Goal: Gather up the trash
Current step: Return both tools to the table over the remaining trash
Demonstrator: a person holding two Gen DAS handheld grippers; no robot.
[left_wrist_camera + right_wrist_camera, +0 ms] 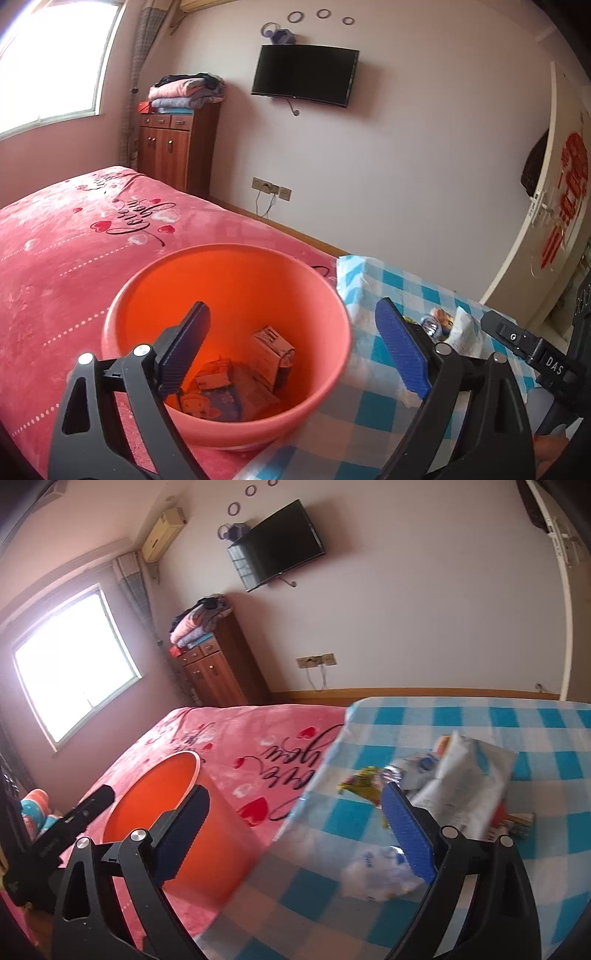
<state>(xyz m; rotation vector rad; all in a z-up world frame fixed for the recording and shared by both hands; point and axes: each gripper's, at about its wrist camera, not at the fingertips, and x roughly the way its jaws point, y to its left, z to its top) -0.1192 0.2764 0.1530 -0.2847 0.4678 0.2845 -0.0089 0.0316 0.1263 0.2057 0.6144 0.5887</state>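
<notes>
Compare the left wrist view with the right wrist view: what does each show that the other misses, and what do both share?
Only the left wrist view looks into the orange bucket, showing cartons at its bottom. Only the right wrist view shows the air conditioner and the crumpled white wrapper on the checked cloth. Both share the pink bedspread, the television, the wooden cabinet, and open jaws.

A pink bed [55, 266] carries the orange bucket [229, 295]; beside it, a blue-checked worktop [461, 716] holds trash — wrappers [465, 786], a crushed bottle [376, 871].
</notes>
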